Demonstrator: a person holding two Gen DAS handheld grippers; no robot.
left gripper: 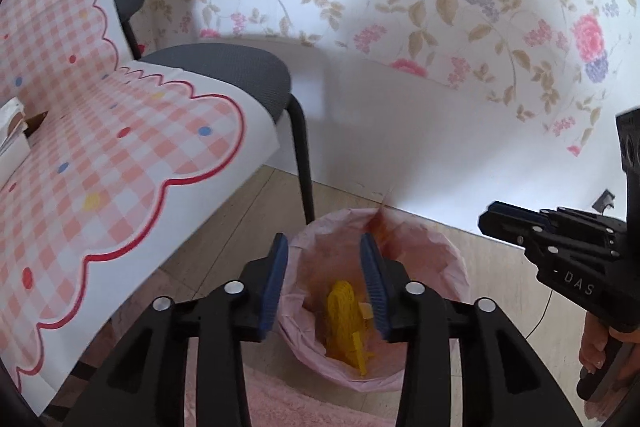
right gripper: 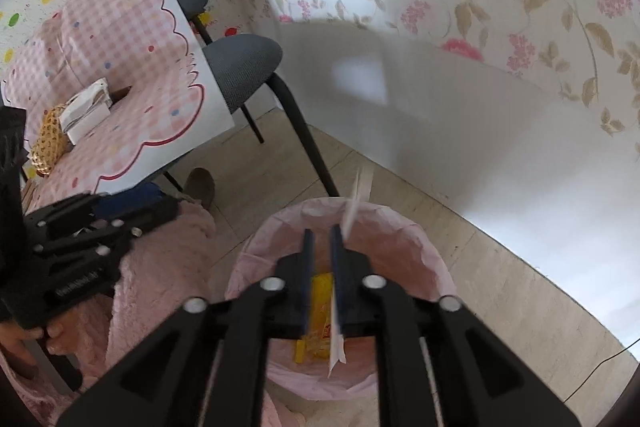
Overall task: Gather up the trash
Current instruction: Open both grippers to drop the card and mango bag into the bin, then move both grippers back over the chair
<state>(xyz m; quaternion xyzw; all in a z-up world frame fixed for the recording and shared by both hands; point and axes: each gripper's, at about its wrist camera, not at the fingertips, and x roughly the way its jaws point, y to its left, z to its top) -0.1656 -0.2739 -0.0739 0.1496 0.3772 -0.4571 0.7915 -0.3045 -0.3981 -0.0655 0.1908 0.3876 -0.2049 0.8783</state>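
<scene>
A bin lined with a pink bag stands on the floor below both grippers; it also shows in the right wrist view. Yellow trash lies inside it, also seen in the right wrist view. My left gripper is open and empty above the bin. My right gripper is slightly open over the bin; a thin white paper strip rests against its right finger and hangs down into the bin. The right gripper also shows in the left wrist view. More trash, a white wrapper and a patterned bag, lies on the table.
A table with a pink checked cloth stands at the left, seen too in the right wrist view. A grey chair stands beside the bin against the floral wall. A pink fluffy rug lies by the bin.
</scene>
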